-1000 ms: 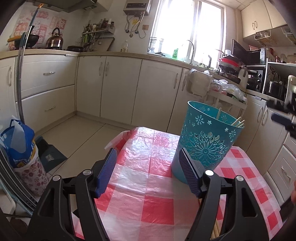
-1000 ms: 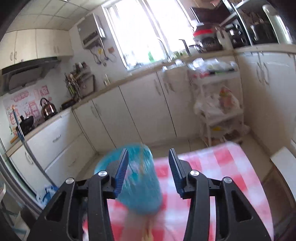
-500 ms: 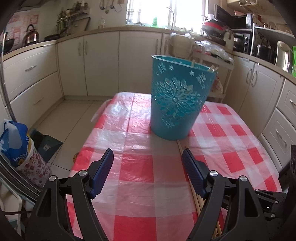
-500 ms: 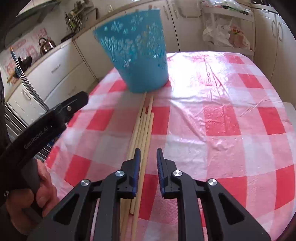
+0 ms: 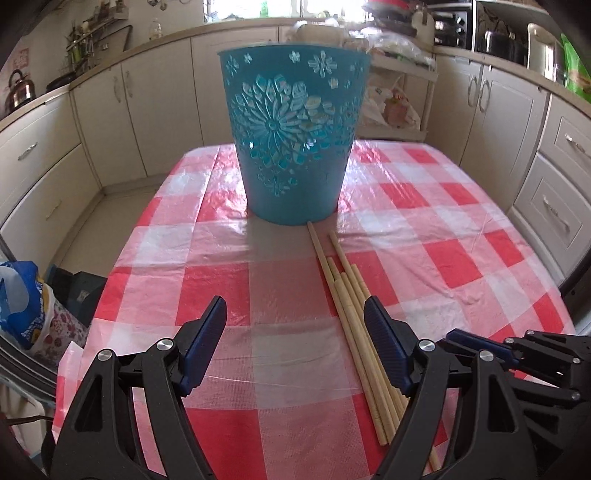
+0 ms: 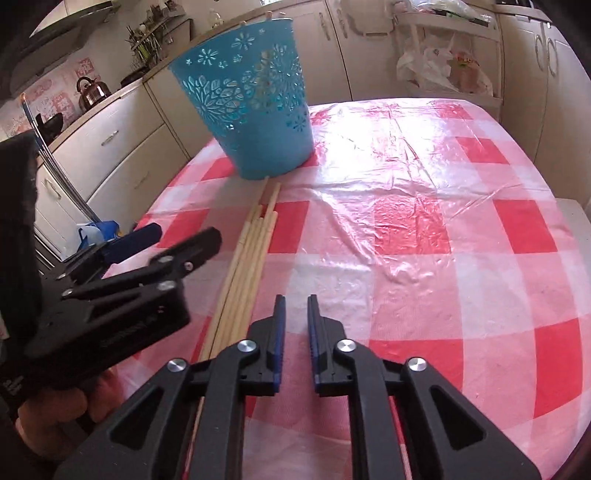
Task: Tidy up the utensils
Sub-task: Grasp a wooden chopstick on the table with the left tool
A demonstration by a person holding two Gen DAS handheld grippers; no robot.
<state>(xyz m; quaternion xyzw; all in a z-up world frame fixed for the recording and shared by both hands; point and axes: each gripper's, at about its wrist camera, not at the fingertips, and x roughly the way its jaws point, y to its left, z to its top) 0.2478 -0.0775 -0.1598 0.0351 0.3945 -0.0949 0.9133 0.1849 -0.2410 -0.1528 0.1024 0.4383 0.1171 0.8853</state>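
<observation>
Several wooden chopsticks (image 5: 347, 291) (image 6: 251, 251) lie in a bundle on the red-checked tablecloth (image 5: 443, 221), pointing at a teal cut-out bucket (image 5: 291, 147) (image 6: 255, 110). More stick tips poke above the bucket's rim (image 6: 267, 14). My left gripper (image 5: 295, 301) (image 6: 184, 234) hovers open over the cloth, and the bundle runs under its right finger. My right gripper (image 6: 296, 301) sits low just right of the bundle. Its jaws stand narrow and are opening, with nothing between them.
Cream kitchen cabinets (image 5: 140, 110) ring the table. A white rack with plastic bags (image 6: 443, 66) stands behind it. A blue bag (image 5: 22, 306) sits on the floor at the left. A hand (image 6: 55, 417) holds the left gripper.
Both grippers have dropped and tipped down toward the table, coming in beside the chopstick bundle. The right jaws narrowed a lot, then widened slightly. The left jaws stay wide.
</observation>
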